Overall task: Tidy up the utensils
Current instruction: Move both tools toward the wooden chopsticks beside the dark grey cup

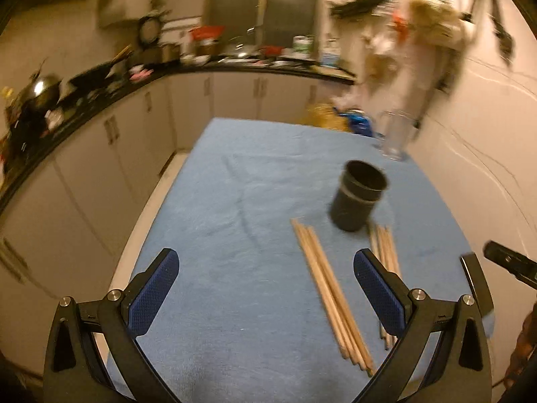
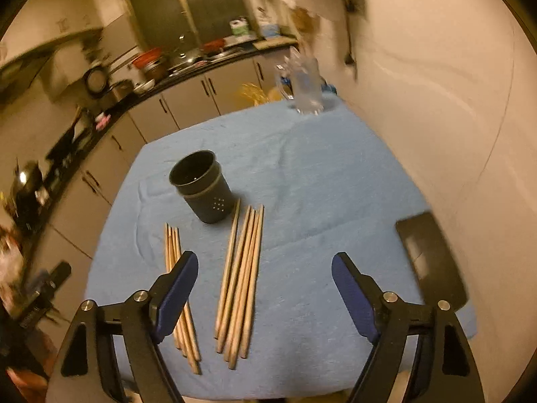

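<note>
A black utensil cup [image 1: 357, 198] [image 2: 204, 191] stands upright on the blue cloth [image 1: 235, 235] [image 2: 319, 184]. Two bundles of wooden chopsticks lie flat in front of it: a left bundle [image 1: 330, 294] [image 2: 181, 299] and a right bundle [image 1: 386, 252] [image 2: 240, 282]. My left gripper [image 1: 266, 285] is open and empty above the cloth, left of the left bundle. My right gripper [image 2: 265, 288] is open and empty above the right bundle; its left finger [image 2: 176, 295] covers part of the left bundle.
A clear glass jug [image 1: 396, 134] [image 2: 305, 87] stands at the table's far right corner. A black flat object [image 2: 431, 258] lies at the cloth's right edge. A white wall runs along the right. Kitchen counters [image 1: 100, 80] with cookware curve along the left and back.
</note>
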`<state>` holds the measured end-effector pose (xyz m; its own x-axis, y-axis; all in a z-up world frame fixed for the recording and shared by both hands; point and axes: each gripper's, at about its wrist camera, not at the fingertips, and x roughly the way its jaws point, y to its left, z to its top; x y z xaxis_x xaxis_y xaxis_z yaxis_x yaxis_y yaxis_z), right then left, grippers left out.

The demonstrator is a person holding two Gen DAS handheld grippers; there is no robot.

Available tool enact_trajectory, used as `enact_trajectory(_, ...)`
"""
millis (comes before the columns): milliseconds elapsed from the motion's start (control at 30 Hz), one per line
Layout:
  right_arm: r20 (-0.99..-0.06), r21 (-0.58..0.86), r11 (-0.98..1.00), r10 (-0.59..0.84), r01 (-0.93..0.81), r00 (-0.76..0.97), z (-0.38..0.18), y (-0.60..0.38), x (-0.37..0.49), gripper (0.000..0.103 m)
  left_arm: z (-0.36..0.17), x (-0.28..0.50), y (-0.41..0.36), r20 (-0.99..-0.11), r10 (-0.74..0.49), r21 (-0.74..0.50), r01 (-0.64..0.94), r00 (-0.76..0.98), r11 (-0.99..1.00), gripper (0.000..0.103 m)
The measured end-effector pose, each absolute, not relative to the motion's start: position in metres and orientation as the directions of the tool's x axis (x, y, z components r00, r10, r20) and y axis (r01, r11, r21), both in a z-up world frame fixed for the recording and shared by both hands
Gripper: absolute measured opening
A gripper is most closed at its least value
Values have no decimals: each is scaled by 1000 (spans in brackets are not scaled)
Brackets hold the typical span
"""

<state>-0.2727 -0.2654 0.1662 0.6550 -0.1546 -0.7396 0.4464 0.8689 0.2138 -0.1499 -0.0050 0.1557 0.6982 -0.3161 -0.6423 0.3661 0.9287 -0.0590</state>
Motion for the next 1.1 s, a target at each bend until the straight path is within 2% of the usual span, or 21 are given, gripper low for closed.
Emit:
enact_trajectory(200, -731, 182, 889, -163, 419, 662, 180, -245, -284, 84, 164, -169, -15, -640, -349, -34, 429, 685, 903, 103)
enact_trajectory(367, -741, 181, 907, -129, 381, 659, 180, -232, -288, 70, 162, -170, -17, -666, -346, -30, 440, 660, 898, 103)
enact_trajectory(567, -752, 182, 911, -114, 370, 649, 177, -230, -289, 64, 158, -168, -15, -684, -329, -25, 429, 652, 903, 103)
enact_trajectory(633, -755, 185, 912, -106, 366, 647, 176, -230, -289, 59, 158, -167, -14, -688, -324, -24, 426, 649, 905, 103)
enact_trajectory(1100, -759, 162, 913, -128, 375, 639, 183, -228, -289, 55, 152, -160, -26, -703, -340, -37, 445, 625, 895, 103)
